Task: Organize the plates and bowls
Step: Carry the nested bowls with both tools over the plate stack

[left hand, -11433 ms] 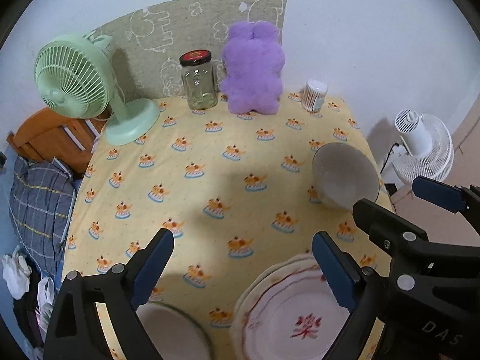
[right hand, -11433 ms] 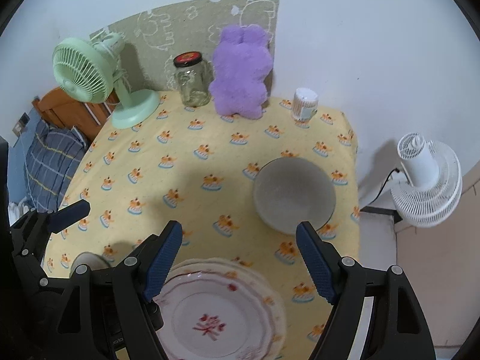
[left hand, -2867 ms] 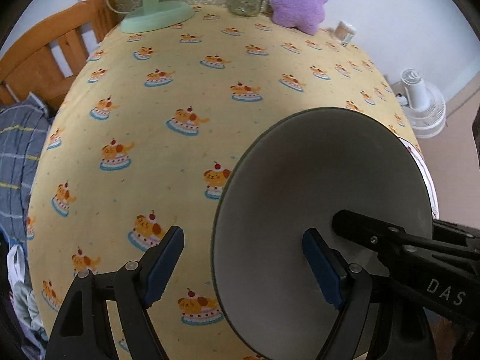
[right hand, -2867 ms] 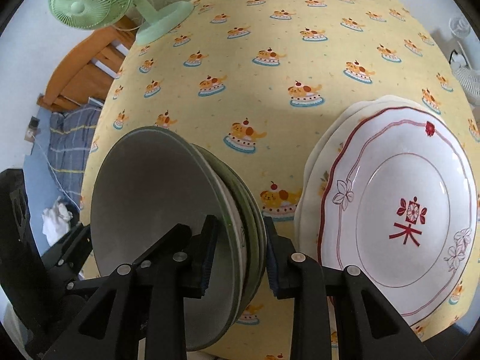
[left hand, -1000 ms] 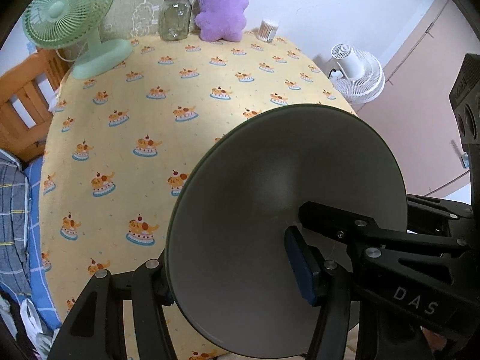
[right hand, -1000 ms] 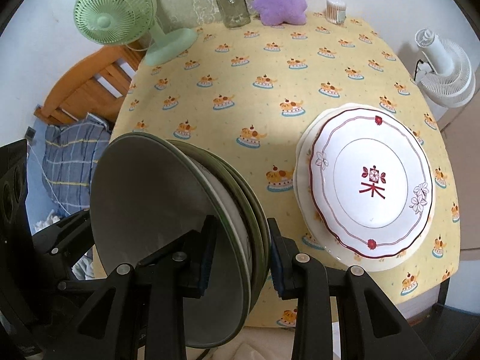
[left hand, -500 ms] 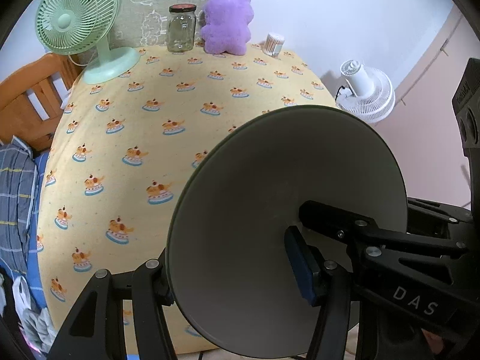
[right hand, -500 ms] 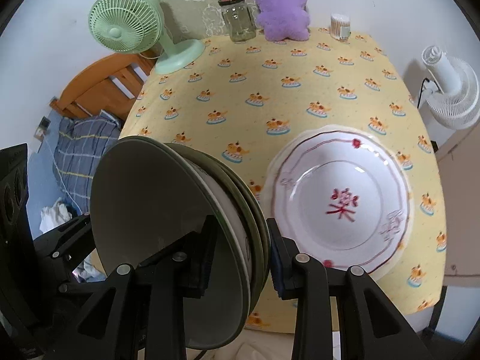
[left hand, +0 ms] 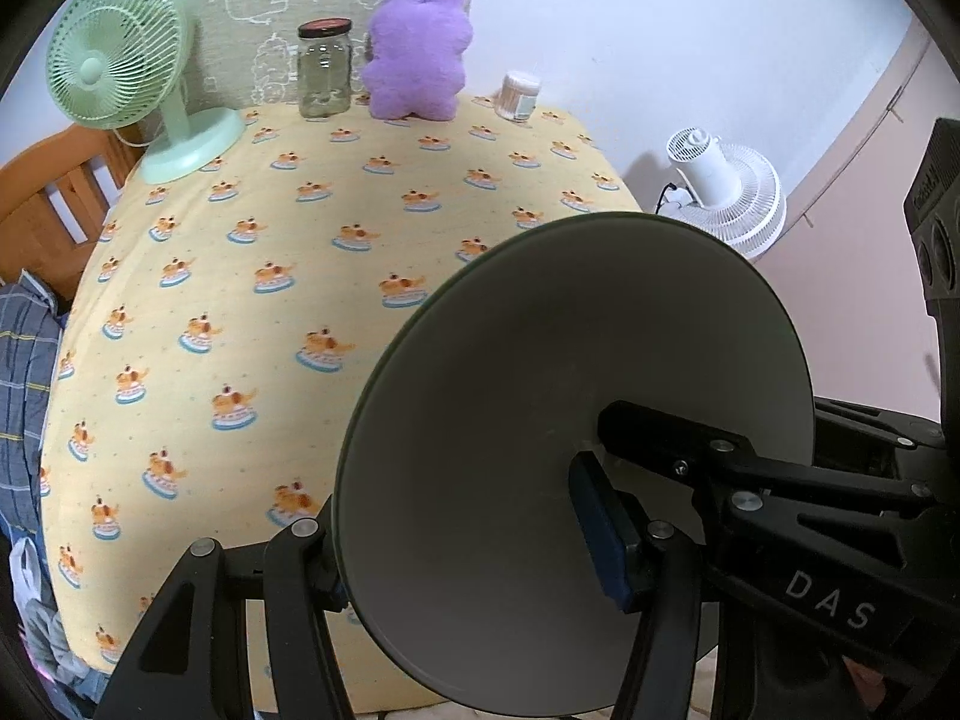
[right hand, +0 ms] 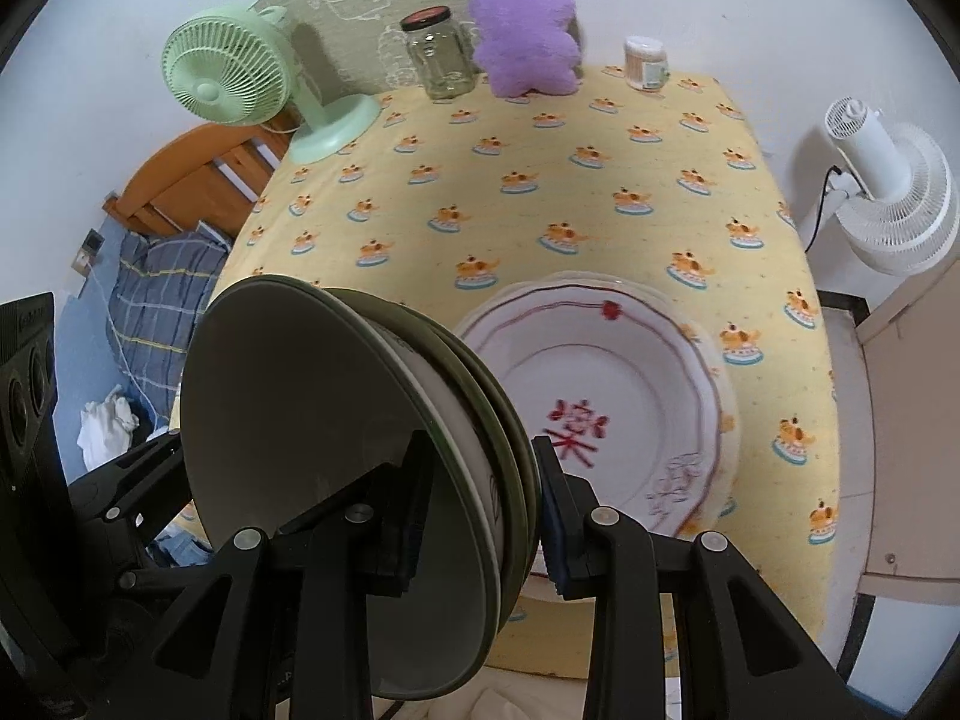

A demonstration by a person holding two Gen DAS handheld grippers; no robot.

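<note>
Item: stacked bowls [right hand: 360, 480] — nested, grey-green, held tilted on edge above the near edge of the counter [right hand: 540, 192], just left of the plates.

Right tongs [right hand: 480, 516]: closed across the stack's rim, one pad inside the top bowl, the other on the outer wall.

Left tongs [left hand: 468, 546]: part-way closed, and seemingly clamped on the same stack from the other side; its right pad lies against the inner wall, its left finger is behind the rim. The grip looks firm but contact at the left is hidden.

Item: plates [right hand: 600, 408] — white, red-trimmed, piled flat on the counter's near right part, apart from the stack.

Background: green fan [left hand: 120, 78], glass jar [left hand: 324, 72], purple plush [left hand: 420, 54], small tub [left hand: 519, 96] along the far edge; white fan [right hand: 888, 192] on the floor.

Handling advice, as judged: both grips should move together to keep the nest from sliding; level the stack before lowering; choose open cloth beside the plates — base down first, then release one side at a time.
</note>
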